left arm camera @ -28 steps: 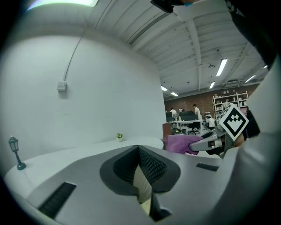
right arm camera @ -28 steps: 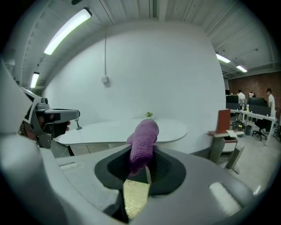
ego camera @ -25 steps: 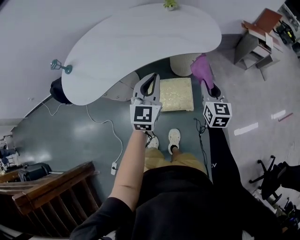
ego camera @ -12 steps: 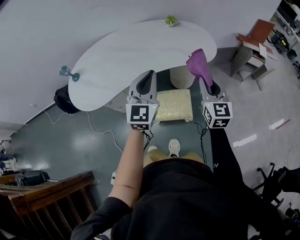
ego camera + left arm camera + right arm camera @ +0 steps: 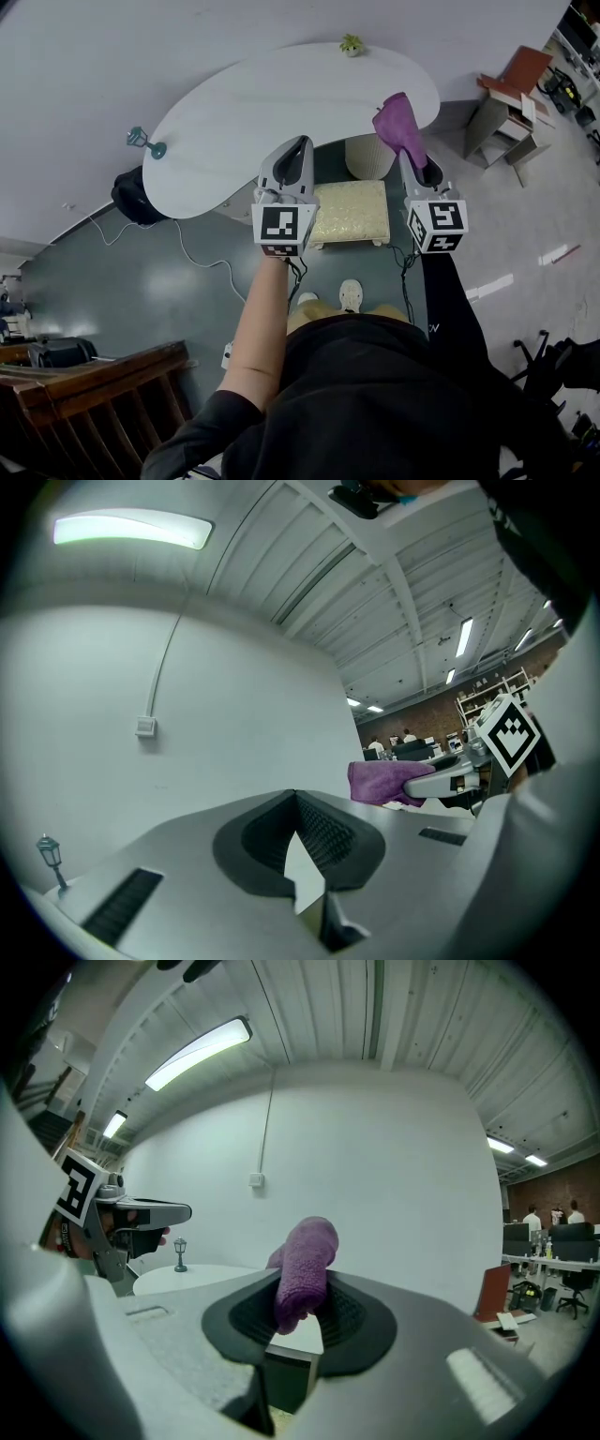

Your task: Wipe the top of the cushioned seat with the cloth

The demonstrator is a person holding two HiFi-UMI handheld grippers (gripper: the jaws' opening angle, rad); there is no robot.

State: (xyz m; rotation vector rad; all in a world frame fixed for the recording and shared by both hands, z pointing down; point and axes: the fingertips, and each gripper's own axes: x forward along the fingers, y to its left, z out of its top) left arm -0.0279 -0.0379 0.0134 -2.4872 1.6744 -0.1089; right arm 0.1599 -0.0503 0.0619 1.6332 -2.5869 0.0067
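The cushioned seat (image 5: 350, 212), a low square stool with a pale yellow top, stands on the floor below and between both grippers in the head view. My right gripper (image 5: 413, 161) is shut on a purple cloth (image 5: 399, 124), which sticks up out of the jaws (image 5: 305, 1265). It is held in the air above the seat's right side. My left gripper (image 5: 300, 153) hangs above the seat's left edge, shut with nothing between its fingers (image 5: 296, 799). From the left gripper view, the cloth (image 5: 380, 782) shows off to the right.
A white curved table (image 5: 281, 94) lies just beyond the seat, on a wicker base (image 5: 366, 155), with a small teal lamp figure (image 5: 141, 141) and a plant (image 5: 352, 43) on it. A black bag (image 5: 136, 197) and cable lie left, a wooden railing (image 5: 94, 375) near left, a desk (image 5: 511, 94) right.
Both grippers have risen and moved slightly forward over the seat. The purple cloth now stands higher, against the table's edge. Little has moved in the last half second.
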